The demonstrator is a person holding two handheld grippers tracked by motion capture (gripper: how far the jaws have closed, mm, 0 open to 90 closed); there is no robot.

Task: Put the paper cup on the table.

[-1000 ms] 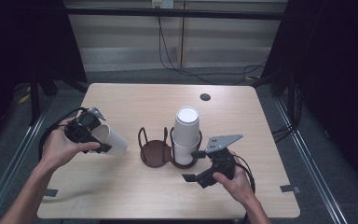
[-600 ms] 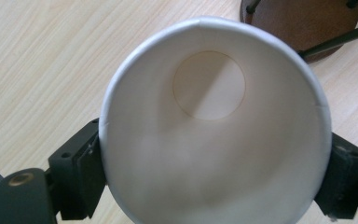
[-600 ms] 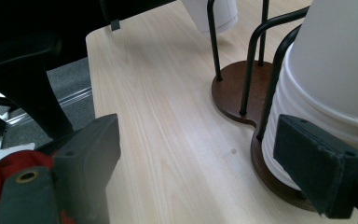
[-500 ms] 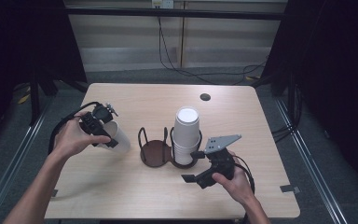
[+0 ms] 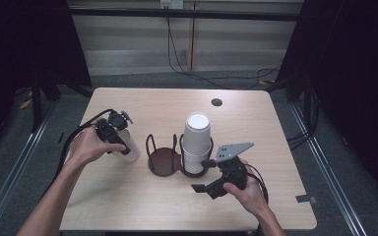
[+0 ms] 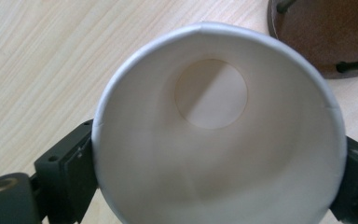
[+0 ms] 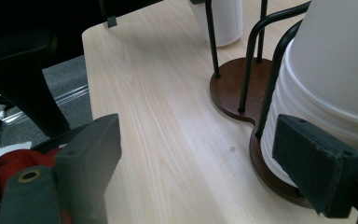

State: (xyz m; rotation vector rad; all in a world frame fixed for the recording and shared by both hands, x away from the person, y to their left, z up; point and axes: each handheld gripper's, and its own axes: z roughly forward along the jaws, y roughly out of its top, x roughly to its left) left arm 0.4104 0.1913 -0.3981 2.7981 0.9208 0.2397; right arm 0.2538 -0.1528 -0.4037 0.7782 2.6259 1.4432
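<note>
Since the earlier frames, the single paper cup (image 5: 128, 143) had been swung by the left hand-held gripper (image 5: 112, 133) from a tilted, mouth-outward pose toward the upright and carried nearer the cup holder (image 5: 165, 158). The right hand-held gripper (image 5: 215, 183) had stayed put. The cup (image 6: 219, 140) was clamped between the left jaws at its sides, just below the rim, its open mouth facing the gripper camera and its base ahead of the jaws. The empty brown bay of the holder (image 6: 326, 35) lay ahead and to one side. The step in hand was judged to be seating the cup in that bay; it would best be done with the cup kept level, lowered straight between the wire uprights, and not squeezed hard. The left hand (image 5: 89, 146) was wrapped over its gripper, wrist bent inward. The right jaws were spread wide and empty, with the stack of cups (image 7: 326, 88) just beside one jaw.
</note>
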